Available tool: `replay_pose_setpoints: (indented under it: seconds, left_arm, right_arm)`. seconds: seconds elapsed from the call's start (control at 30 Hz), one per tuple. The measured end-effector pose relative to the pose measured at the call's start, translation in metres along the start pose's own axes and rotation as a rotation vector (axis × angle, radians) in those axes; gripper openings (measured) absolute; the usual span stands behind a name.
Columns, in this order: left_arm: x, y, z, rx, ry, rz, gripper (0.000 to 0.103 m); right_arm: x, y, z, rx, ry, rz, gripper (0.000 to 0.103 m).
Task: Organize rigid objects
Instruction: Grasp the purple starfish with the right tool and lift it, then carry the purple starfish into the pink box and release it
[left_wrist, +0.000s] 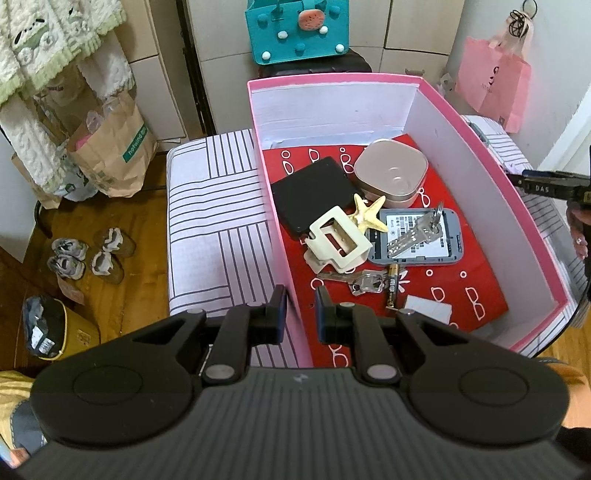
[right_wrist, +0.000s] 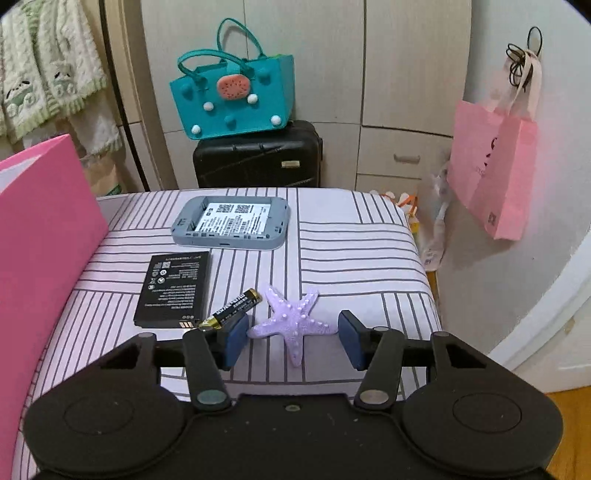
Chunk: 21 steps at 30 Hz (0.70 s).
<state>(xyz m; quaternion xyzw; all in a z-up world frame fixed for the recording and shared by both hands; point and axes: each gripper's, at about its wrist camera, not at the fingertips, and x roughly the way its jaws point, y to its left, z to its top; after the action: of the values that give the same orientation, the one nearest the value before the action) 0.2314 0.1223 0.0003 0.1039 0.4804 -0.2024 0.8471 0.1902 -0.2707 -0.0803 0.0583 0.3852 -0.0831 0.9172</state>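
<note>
My left gripper (left_wrist: 300, 310) is shut on the near wall of the pink box (left_wrist: 480, 177). The box holds a black case (left_wrist: 312, 192), a rose-gold tin (left_wrist: 391, 171), a yellow starfish (left_wrist: 367, 214), a cream hair claw (left_wrist: 338, 240), a grey shell (left_wrist: 421, 254) with keys on it, and an AA battery (left_wrist: 392, 288). My right gripper (right_wrist: 293, 338) stands open low over the striped cushion (right_wrist: 351, 258), its pads on either side of a purple starfish (right_wrist: 291, 321) without touching it. Nearby lie another AA battery (right_wrist: 231, 310), a flat black battery (right_wrist: 175, 290) and a grey device shell (right_wrist: 231, 223).
The pink box's outer wall (right_wrist: 40, 229) rises at the cushion's left. Behind the cushion a teal bag (right_wrist: 236, 99) sits on a black suitcase (right_wrist: 258, 158). A pink paper bag (right_wrist: 495, 177) hangs on the right wall. Brown paper bags (left_wrist: 114, 147) and small shoes (left_wrist: 88, 254) occupy the floor at left.
</note>
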Motion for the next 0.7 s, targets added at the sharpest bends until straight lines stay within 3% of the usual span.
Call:
replay_pose_setpoints:
  seconds: [0.33, 0.7]
  left_arm:
    - [-0.005, -0.005, -0.007, 0.062, -0.01, 0.015, 0.014]
    - [-0.013, -0.005, -0.014, 0.056, 0.016, -0.007, 0.014]
  right_arm:
    - [-0.032, 0.004, -0.002, -0.003, -0.071, -0.006, 0.058]
    - [-0.091, 0.045, 0.01, -0.094, -0.192, 0.058, 0.059]
